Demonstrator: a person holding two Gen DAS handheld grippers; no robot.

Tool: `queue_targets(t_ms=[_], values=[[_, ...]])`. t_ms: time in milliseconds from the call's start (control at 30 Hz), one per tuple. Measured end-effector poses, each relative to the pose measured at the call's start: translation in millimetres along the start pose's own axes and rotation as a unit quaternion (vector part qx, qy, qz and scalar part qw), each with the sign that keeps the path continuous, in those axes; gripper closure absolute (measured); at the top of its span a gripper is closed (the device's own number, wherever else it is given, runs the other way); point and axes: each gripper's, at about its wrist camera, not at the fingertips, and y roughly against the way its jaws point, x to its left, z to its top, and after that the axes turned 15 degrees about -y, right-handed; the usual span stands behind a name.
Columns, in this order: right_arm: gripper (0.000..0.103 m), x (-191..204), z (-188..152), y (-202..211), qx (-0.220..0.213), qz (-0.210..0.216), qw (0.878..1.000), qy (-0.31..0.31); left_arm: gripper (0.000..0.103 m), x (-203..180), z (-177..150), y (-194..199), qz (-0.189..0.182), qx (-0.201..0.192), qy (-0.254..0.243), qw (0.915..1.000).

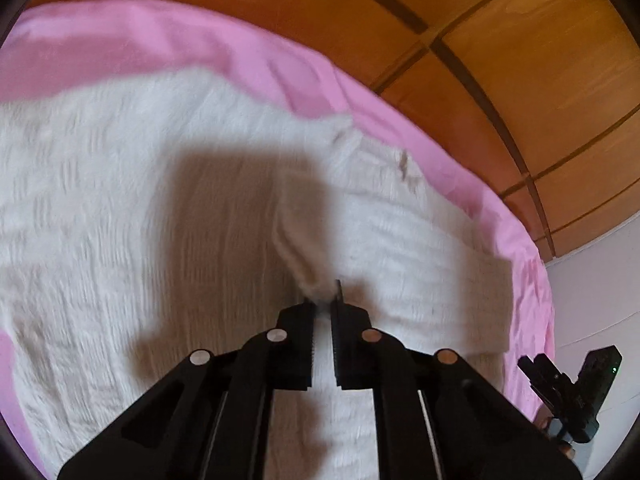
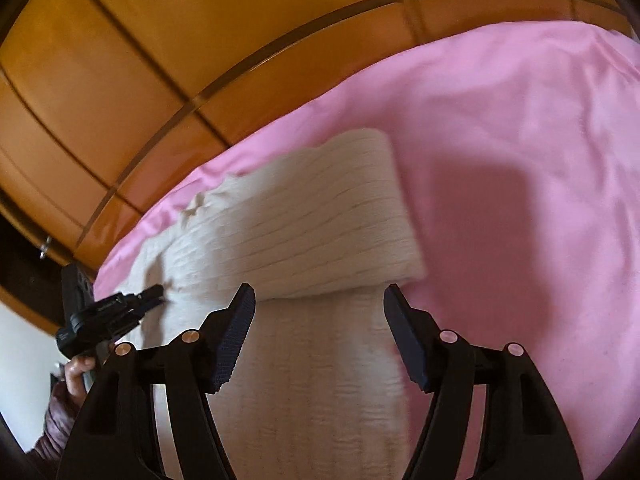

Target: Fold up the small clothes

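Left wrist: left gripper (image 1: 323,304) pinches sweater (image 1: 120,208); right gripper (image 2: 319,300) spread.

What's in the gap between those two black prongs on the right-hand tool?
The right tongs stand open, and in the right wrist view only the cream knitted garment shows between the prongs, lying on the pink sheet. Whether they touch it is unclear.

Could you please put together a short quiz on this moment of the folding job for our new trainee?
1. True or false: the left gripper is shut on a fold of the white knit garment.
2. The right gripper is: A open, B shut.
3. What colour is the sheet under the garment?

Key: 1 true; 2 A; 3 pink.
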Motion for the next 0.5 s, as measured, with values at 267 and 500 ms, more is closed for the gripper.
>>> queue_targets(t_ms=[267,500], values=[[0.037,21.5,2.6,-57.1,0.027,-0.024,0.999,0.026,0.098,21.6,5.0,19.5,0.056,-0.028,0.005,0.9980],[0.030,43.4,-18.2,-68.5,0.019,-0.064,0.995,0.072,0.037,28.3,-14.1,33.7,0.065,-0.031,-0.004,0.9974]])
